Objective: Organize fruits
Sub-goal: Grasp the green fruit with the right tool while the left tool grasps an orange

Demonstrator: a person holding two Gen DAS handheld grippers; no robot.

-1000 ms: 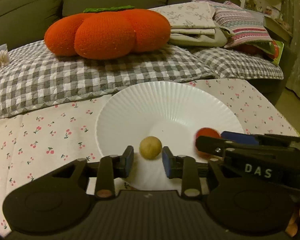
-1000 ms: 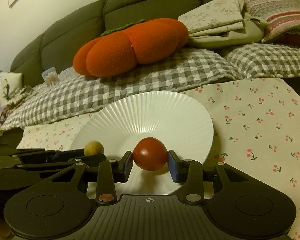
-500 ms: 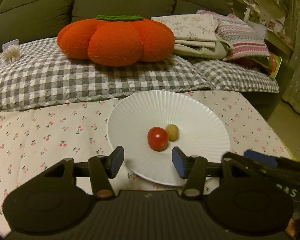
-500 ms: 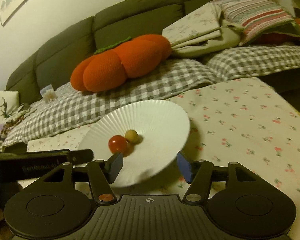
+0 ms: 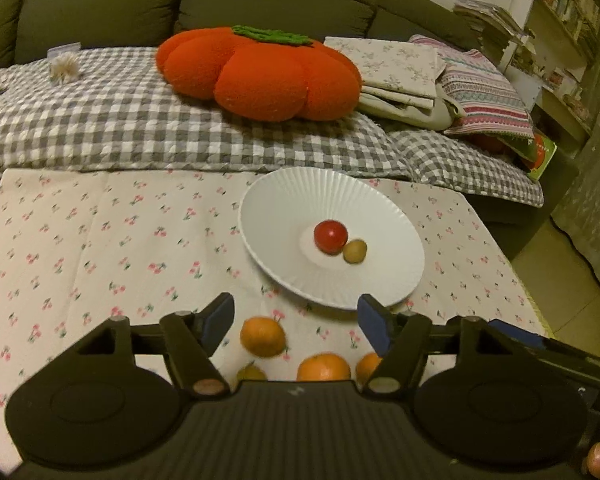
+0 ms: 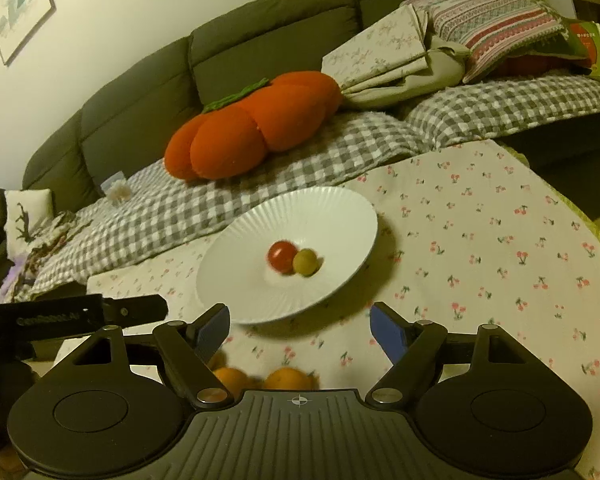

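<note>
A white ribbed plate (image 5: 284, 216) sits on the cherry-print cloth and holds a red tomato (image 5: 330, 236) touching a small tan fruit (image 5: 355, 251). The plate (image 6: 236, 248), tomato (image 6: 281, 255) and tan fruit (image 6: 305, 262) also show in the right wrist view. Several oranges (image 5: 262, 336) lie on the cloth nearer than the plate, between my fingers; two oranges (image 6: 288, 379) show in the right wrist view. My left gripper (image 5: 296, 322) is open and empty, back from the plate. My right gripper (image 6: 300, 330) is open and empty above the oranges.
A big orange pumpkin cushion (image 5: 260, 72) lies on the grey checked blanket (image 5: 100, 120) on the sofa behind the table. Folded cloths and a striped pillow (image 5: 480, 88) lie at the right. The table's right edge (image 5: 528, 300) drops to the floor.
The right gripper let go of the tomato, which now lies in the plate by the tan fruit. Both grippers opened wide and drew back and up, bringing the oranges into view.
</note>
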